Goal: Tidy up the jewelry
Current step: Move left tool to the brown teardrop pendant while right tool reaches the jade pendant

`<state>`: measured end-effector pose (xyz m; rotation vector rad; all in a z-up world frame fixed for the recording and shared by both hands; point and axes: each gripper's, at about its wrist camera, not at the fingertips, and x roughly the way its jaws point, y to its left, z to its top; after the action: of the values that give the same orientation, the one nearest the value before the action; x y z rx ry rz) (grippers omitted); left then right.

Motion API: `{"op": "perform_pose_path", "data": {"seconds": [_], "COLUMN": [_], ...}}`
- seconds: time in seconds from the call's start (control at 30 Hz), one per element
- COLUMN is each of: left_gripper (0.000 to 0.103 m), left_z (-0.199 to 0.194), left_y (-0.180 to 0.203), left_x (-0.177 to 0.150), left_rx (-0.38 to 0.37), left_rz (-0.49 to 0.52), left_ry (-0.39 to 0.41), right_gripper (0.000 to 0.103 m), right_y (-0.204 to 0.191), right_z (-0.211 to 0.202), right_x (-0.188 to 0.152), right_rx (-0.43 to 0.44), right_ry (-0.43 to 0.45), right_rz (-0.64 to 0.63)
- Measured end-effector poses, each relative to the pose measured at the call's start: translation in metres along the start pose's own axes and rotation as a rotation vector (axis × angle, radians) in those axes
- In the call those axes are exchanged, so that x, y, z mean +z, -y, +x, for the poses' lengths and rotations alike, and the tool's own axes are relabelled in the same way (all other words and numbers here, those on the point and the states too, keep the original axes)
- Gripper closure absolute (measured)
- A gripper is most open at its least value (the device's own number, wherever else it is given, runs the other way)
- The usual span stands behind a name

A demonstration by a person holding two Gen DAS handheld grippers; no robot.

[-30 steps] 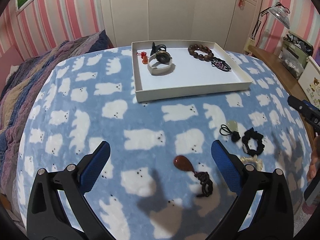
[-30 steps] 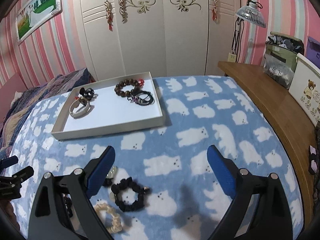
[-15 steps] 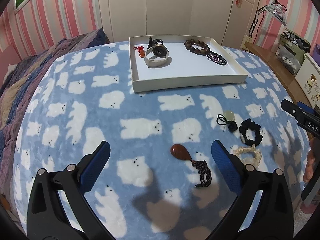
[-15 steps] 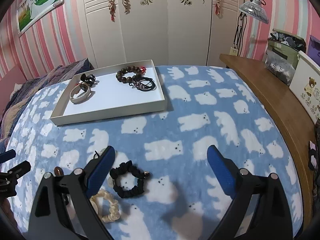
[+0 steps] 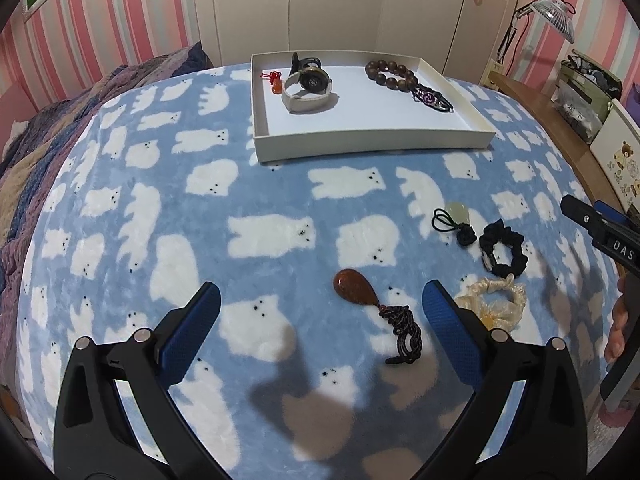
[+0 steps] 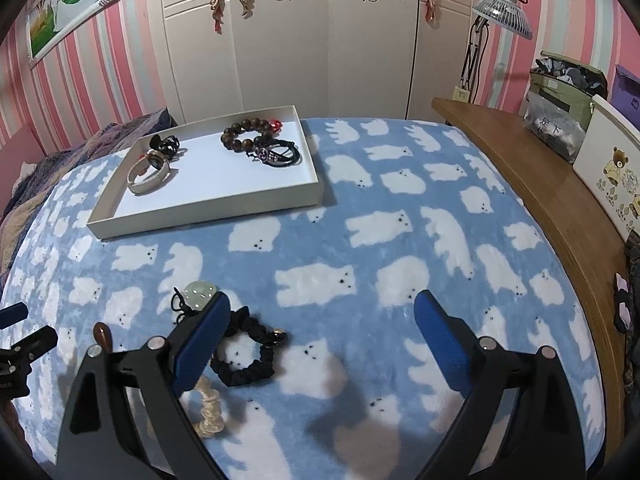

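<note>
A blue blanket [image 5: 280,184] printed with white bears covers the bed, with pink striped walls [image 6: 100,80], a cream wardrobe [image 6: 320,40] behind it and a wooden shelf [image 6: 540,184] along the right side. Toward the far end of the blanket sits a shallow white tray [image 5: 372,146], holding a watch [image 5: 308,88], a brown bead bracelet [image 5: 390,74], a dark cord bracelet [image 5: 432,98] and a small red charm [image 5: 272,80]. Nearer, loose on the blanket, lie a black scrunchie [image 5: 502,252], a cream scrunchie [image 5: 494,300], a brown teardrop pendant [image 5: 356,292] on a dark cord, and a pale green pendant [image 5: 458,212] with a black cord. The left gripper [image 5: 320,312] hovers low over the blanket, jaws spread wide and holding nothing, the brown pendant lying between its fingers. The right gripper [image 6: 320,320] hangs likewise wide apart and empty, its left finger [image 6: 200,344] over the edge of the black scrunchie.
</note>
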<state>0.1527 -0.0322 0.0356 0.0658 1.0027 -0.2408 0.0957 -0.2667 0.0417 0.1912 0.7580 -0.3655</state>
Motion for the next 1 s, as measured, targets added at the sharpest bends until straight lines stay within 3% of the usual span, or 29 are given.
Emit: {"op": "perform_pose_path", "data": {"seconds": [0.23,0.87,1.0], "left_gripper": [0.003,0.003,0.005], "left_z": [0.001,0.000,0.004], "left_y": [0.002,0.001,0.005], "left_x": [0.000,-0.012,-0.018], "left_rx": [-0.003,-0.020,-0.044], "left_rz": [-0.001,0.008,0.017], "left_ry": [-0.011,-0.031,-0.063], "right_gripper": [0.010,0.011,0.020], "right_y": [0.000,-0.030,-0.043], "right_z": [-0.004,-0.003,0.002], "right_x": [-0.003,-0.012,-0.012], "right_rx": [-0.024,0.026,0.030], "right_ry": [0.008,-0.006,-0.026], "right_rz": [-0.009,-0.070,-0.116]}}
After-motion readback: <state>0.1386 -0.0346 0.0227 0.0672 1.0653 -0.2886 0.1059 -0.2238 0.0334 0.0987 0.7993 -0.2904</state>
